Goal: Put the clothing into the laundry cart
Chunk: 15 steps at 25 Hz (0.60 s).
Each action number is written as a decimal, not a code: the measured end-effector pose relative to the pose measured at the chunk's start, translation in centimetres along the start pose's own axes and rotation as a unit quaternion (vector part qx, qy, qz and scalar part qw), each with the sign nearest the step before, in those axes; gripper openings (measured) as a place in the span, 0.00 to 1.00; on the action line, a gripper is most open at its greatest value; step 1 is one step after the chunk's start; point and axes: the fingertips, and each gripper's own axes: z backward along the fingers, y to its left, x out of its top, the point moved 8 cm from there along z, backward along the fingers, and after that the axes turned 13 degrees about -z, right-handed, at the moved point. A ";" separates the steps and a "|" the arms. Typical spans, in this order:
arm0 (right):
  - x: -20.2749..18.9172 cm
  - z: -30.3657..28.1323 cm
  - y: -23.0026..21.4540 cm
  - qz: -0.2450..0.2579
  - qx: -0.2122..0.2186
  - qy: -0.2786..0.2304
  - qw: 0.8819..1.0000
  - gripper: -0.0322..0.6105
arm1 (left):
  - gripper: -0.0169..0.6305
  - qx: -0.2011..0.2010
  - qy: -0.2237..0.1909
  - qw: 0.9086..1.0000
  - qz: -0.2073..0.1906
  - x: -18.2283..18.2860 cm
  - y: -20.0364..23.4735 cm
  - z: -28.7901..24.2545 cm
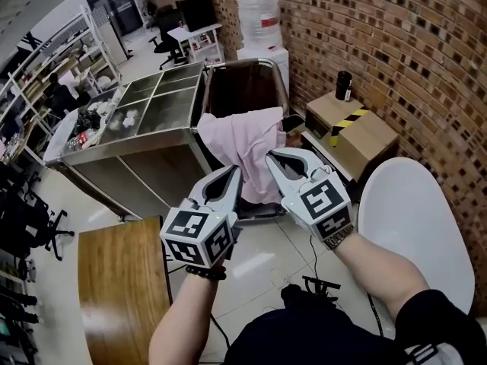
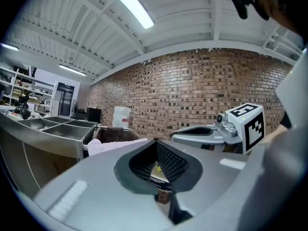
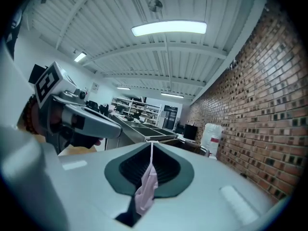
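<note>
Pink garment (image 1: 242,137) draped over near rim of laundry cart (image 1: 245,90), centre of head view. Right gripper (image 1: 272,157): jaws clamped on a fold of the pink garment. Left gripper (image 1: 234,170): just left of it, jaws together, nothing between them.

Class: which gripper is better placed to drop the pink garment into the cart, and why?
Right: the right gripper pinches the pink garment, which hangs by the laundry cart; the left gripper holds nothing.
</note>
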 end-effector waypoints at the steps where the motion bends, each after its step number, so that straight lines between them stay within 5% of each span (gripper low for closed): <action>1: -0.3 0.4 0.2 -0.003 -0.002 0.001 1.000 0.06 | 0.03 0.000 0.000 1.000 0.000 -0.1 -0.3 0.3; 15: -2.1 4.4 3.6 -0.004 0.000 0.004 1.000 0.05 | 0.03 0.013 -0.001 1.000 0.023 -1.1 -3.3 2.9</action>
